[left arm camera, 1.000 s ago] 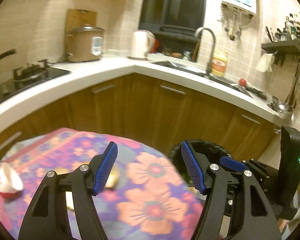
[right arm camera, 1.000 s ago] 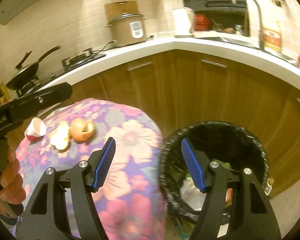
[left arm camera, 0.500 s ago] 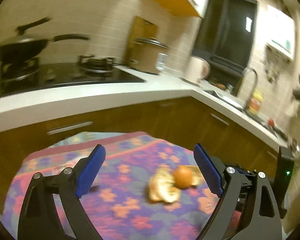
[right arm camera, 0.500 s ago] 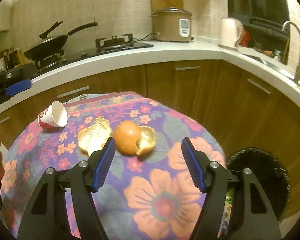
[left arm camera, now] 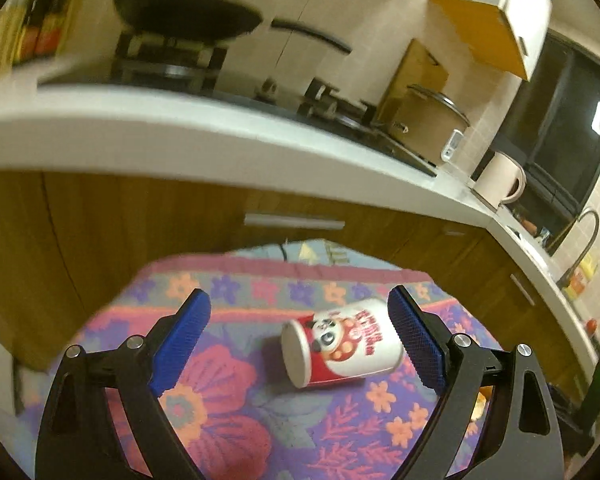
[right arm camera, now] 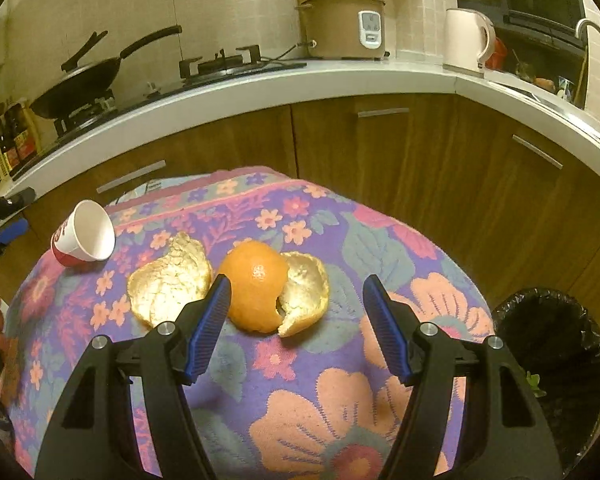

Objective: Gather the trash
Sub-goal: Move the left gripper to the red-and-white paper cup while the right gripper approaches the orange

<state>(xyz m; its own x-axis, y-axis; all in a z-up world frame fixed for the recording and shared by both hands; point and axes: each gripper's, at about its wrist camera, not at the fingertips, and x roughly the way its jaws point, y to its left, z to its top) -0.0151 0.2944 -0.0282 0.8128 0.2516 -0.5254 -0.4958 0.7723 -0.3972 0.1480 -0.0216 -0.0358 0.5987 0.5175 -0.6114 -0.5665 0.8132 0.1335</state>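
A paper cup point(right arm camera: 83, 237) — white and red, with a panda print — lies on its side on the flowered cloth. Near it, orange peel point(right arm camera: 228, 285) sits in two pieces, one curled dome-up — well apart from the black-lined bin point(right arm camera: 552, 364).

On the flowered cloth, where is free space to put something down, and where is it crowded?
Free: the near part of the flowered cloth, in front of the orange peel, and its right side toward the trash bin. The far strip by the cabinets is bare too. Crowded: the left-middle, where the paper cup lies tipped beside the peel pieces.
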